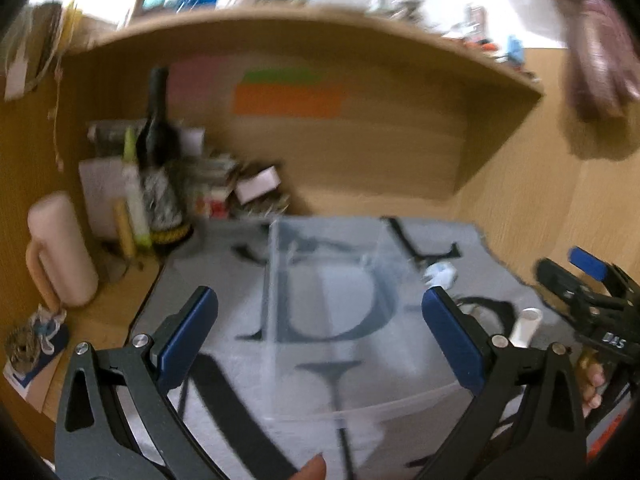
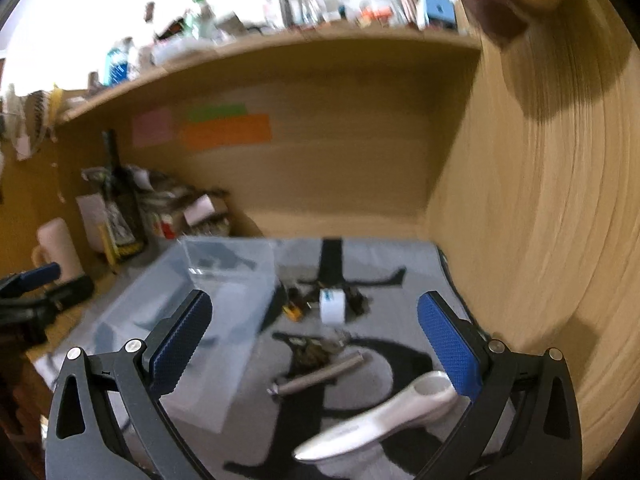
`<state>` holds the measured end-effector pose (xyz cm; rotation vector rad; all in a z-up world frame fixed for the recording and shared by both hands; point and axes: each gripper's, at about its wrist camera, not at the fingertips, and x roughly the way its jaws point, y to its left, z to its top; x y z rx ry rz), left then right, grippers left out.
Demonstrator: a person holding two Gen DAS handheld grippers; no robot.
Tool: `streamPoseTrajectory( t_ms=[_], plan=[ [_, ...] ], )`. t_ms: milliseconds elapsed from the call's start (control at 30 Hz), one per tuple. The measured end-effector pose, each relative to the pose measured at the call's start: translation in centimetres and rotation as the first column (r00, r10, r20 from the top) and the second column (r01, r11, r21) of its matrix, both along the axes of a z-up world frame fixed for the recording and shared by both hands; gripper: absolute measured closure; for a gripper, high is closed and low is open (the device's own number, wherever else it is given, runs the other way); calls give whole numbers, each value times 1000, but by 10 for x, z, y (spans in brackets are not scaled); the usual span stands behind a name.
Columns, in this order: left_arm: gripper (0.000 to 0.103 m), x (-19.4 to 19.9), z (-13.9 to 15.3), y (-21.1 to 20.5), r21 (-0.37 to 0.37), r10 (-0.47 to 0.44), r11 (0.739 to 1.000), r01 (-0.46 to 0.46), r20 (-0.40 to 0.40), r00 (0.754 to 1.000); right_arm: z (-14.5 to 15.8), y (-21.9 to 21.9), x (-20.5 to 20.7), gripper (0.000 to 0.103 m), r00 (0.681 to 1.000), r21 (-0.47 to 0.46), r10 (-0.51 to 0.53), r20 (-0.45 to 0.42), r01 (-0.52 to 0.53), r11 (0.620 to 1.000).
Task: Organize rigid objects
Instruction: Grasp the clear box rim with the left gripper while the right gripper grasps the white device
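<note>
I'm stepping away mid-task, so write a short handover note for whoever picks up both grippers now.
Left gripper: open, empty, over the clear bin.
Right gripper: open, empty, above the loose items.
On the grey mat, right of the bin: white scoop, metal tube, white tape roll, small dark parts.
Done: nothing visibly binned.
Left: move everything into the bin.

home desk nook | wooden shelf clutter | sticky notes | wine bottle
</note>
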<state>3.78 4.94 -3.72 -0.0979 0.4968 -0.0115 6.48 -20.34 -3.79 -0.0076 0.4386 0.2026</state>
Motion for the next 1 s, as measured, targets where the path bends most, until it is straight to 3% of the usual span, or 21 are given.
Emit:
streamPoseTrajectory(
  t_ms=[100, 233, 300, 367, 400, 500, 600, 667, 867, 1000],
  plan=[
    [0, 18, -14, 22, -19, 27, 999, -29, -91, 995, -12, -4, 5, 0, 998, -27, -49, -45, 48, 998],
    [0, 44, -33, 48, -83, -28, 997, 9, -232, 972, -27, -14, 12, 0, 986, -49, -119, -120, 113, 992],
    [6, 54, -39, 54, -85, -49, 996, 26, -276, 960, -35, -18, 13, 0, 974, -60, -156, -165, 148, 987],
    [23, 64, -42, 55, -70, -66, 997, 46, -329, 942, -43, -23, 15, 0, 957, -67, -189, -218, 178, 982],
    [24, 69, -45, 54, -74, -89, 995, 67, -354, 931, -47, -25, 14, 0, 950, -67, -202, -238, 191, 979],
    [30, 79, -47, 51, -86, -145, 989, 120, -394, 908, -55, -31, 11, 0, 924, -73, -255, -285, 244, 967],
    [42, 88, -49, 46, -92, -197, 980, 174, -427, 883, -64, -35, 11, 0, 896, -77, -305, -322, 296, 952],
    [61, 93, -51, 44, -106, -209, 978, 180, -450, 868, -69, -39, 14, 0, 876, -69, -328, -354, 326, 943],
    [81, 101, -59, 39, -136, -256, 967, 218, -487, 835, -71, -44, 29, 3, 849, -66, -356, -391, 360, 931],
    [84, 100, -60, 37, -141, -258, 966, 217, -487, 834, -81, -47, 47, 23, 826, -42, -315, -468, 335, 941]
  ],
)
